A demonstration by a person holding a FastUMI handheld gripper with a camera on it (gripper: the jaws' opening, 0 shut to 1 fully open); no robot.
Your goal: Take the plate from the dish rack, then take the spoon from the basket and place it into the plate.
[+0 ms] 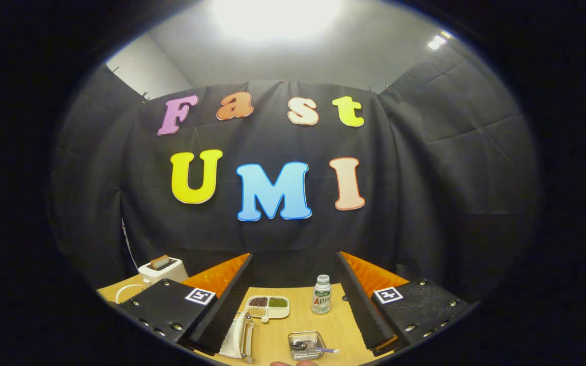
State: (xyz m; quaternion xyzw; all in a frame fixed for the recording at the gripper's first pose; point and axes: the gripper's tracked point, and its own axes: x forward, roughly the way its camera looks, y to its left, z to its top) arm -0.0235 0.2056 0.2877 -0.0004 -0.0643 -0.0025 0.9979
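Wood: light wooden surface (313,325) carries everything; it lies low and ahead of the fingers, w/ the camera tilted up toward the booth wall.
Fingers: spread wide apart, nothing between them, gripper (295,300) held well above the surface. Judged: an open, raised stance suits scanning the layout before committing to a reach.
Plate: white plate (233,338) stands on edge in the dish rack (246,338), near, just ahead of the left finger. Upright slot keeps its rim exposed, so a pinch on the rim looks the likely way in.
Basket: small wire basket (305,344), near, centre, right of the rack and apart from it.
Spoon: spoon (313,347) lies in the basket, bowl inside, handle poking out over the right rim. Judged: that overhang gives the fingers sthg to grab w/o digging into the mesh.
Tray: divided snack tray (267,307) w/ dark, green and tan fillings sits farther back, beyond the rack.
Bottle: small white bottle (321,295) w/ green cap stands upright, far, right of the tray; not part of the job, but close to a reach path.
Toaster: white toaster (162,269) far left, a slice sticking up from it.
Progress: judged not begun; plate in rack, spoon in basket.
Next: judged drop and turn left toward the plate rim. Risk: plate slipping or clattering the rack as it lifts.
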